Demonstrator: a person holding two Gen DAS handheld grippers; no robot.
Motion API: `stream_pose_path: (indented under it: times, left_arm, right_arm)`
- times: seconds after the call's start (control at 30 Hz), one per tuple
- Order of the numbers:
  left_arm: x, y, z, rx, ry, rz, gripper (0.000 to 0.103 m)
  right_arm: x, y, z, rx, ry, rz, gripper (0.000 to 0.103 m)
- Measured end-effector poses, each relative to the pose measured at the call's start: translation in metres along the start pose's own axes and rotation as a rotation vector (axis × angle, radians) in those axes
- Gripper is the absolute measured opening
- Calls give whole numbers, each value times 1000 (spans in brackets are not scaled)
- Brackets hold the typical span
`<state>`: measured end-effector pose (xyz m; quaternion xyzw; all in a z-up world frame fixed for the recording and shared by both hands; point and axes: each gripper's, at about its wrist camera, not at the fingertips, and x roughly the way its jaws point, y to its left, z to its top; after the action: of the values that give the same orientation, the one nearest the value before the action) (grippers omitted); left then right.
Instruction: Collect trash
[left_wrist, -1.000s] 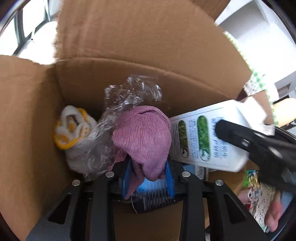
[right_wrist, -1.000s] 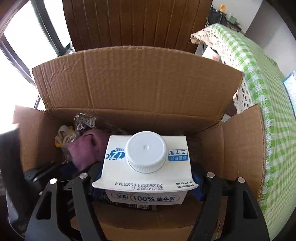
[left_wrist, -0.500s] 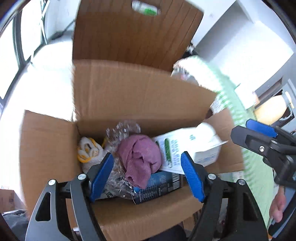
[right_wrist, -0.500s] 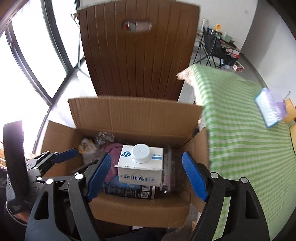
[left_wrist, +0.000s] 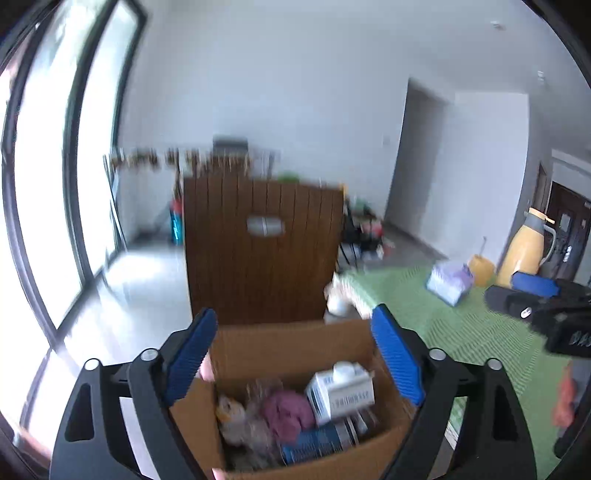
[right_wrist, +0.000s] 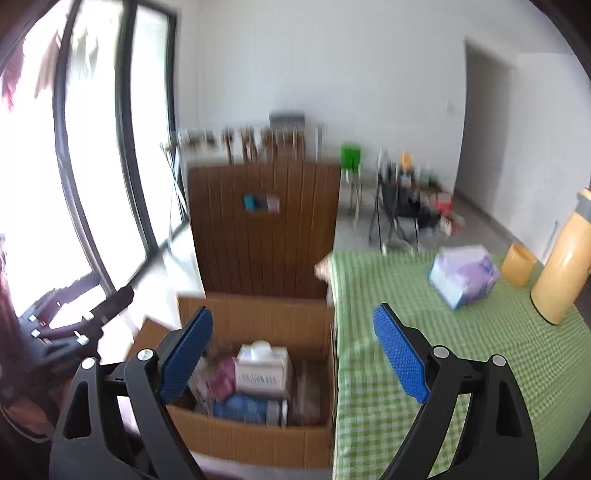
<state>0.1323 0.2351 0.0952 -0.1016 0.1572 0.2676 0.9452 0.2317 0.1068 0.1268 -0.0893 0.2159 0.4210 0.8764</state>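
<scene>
Both my grippers are opening above the box, nothing between their jaws.

My left gripper (left_wrist: 291, 354) and right gripper (right_wrist: 293, 354) frame the cardboard box (right_wrist: 258, 439); inside, the milk carton (right_wrist: 263, 371) stands cap up beside a magenta cloth (left_wrist: 286, 410).

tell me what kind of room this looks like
Probably a lived-in home, a dining or living room: a table under a green checked cloth with a yellow thermos, a brown slatted chair, tall windows, and a cardboard box of trash beside the table.
</scene>
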Motion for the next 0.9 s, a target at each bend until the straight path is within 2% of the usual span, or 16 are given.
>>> stream_pose_path:
  times: [0.1, 0.13, 0.27, 0.43, 0.57, 0.7, 0.9]
  left_arm:
    - [-15, -11, -4, 33, -99, 61, 96]
    - [-19, -12, -6, 27, -131, 83, 96]
    - [-28, -13, -10, -11, -196, 112, 96]
    - [-28, -22, -8, -9, -192, 105, 96]
    - [-26, -39, -9, 25, -210, 79, 96]
    - [-22, -63, -6, 42, -204, 21, 96]
    - [-16, -131, -12, 104, -205, -112, 96]
  right_arm:
    - [-27, -6, -16, -5, -193, -35, 90]
    - [-29, -6, -18, -14, -212, -46, 90]
    - [-20, -6, -31, -33, -194, -82, 90]
    - [-12, -17, -38, 18, -178, -105, 90]
    - [-24, -38, -42, 58, -186, -156, 90]
    - [-44, -74, -48, 115, -194, -226, 90]
    - [-104, -147, -71, 192, -218, -407, 90]
